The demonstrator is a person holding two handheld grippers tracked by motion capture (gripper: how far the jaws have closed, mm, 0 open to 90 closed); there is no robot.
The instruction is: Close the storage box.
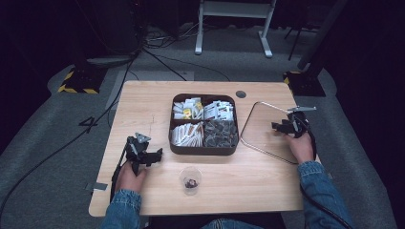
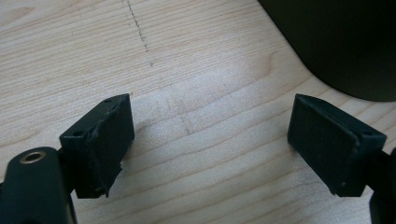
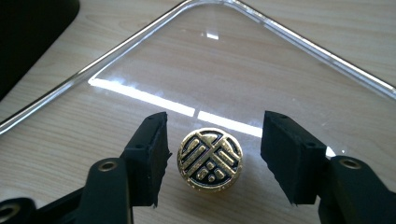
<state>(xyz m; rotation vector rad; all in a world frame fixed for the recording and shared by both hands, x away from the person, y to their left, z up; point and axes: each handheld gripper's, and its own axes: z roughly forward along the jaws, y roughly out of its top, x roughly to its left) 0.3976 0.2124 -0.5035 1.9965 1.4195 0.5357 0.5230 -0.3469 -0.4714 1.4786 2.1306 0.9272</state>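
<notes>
Your right gripper [image 3: 212, 158] had its jaws spread apart, not clamped on anything, with the round gold knob [image 3: 210, 159] of the glass lid [image 1: 267, 131] sitting right between the pads; the left pad [image 3: 152, 156] looked just about touching it, while the right pad [image 3: 292, 156] was off it with a gap. The lid lay flat at the right of the high view, just beside the dark divided tray [image 1: 204, 149] of packets in the middle. Your left gripper [image 2: 210, 149] was wide open and empty too, low over bare wood, with the tray's dark wall [image 2: 345, 42] in the upper right of its own view. The wooden table [image 1: 143, 105] also had a small clear cup [image 1: 190, 180] near the bottom center. Around it was grey floor, cables at the upper left, and a white frame stand [image 1: 234, 24] at the top, in a pretty dark room.
</notes>
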